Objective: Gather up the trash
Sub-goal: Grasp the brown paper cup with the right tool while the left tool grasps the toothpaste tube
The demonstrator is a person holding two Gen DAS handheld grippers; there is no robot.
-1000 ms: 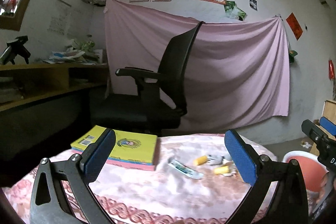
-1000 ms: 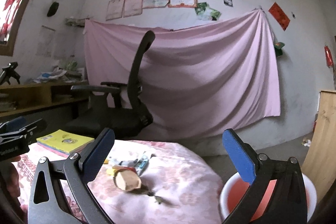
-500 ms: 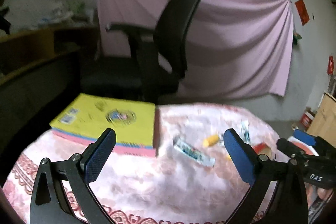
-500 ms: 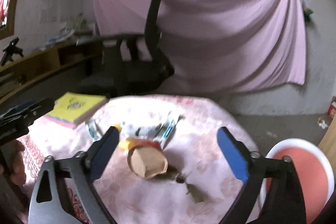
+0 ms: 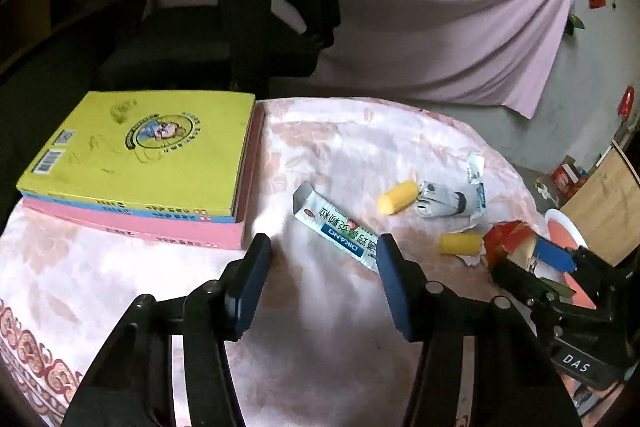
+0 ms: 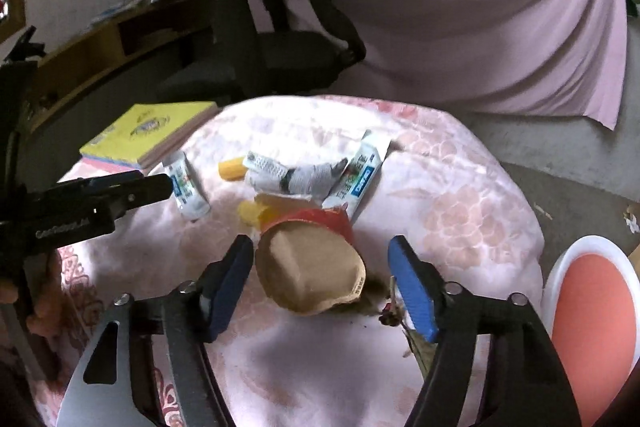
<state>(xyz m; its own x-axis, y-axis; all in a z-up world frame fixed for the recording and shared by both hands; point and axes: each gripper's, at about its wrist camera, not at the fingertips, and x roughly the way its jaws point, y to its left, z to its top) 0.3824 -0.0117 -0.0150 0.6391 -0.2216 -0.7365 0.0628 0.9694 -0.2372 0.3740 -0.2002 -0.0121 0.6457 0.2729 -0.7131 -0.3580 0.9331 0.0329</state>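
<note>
Trash lies on a round table under a pink floral cloth. In the left wrist view my left gripper hovers low over the cloth with its jaws closing and only cloth between them. The near end of a white and green sachet lies just ahead of its right finger. In the right wrist view my right gripper straddles a crushed red and brown paper cup. Its jaws are closing. The left pad is almost at the cup and the right pad stands clear of it.
Two yellow cylinders, crumpled newspaper and a second sachet lie mid-table. Stacked books sit at the left. A red bin with a white rim stands beside the table on the right. A black office chair is behind.
Both grippers have tipped downward and sunk toward the table. Both pairs of jaws have narrowed. The paper cup now sits between the right fingers.
</note>
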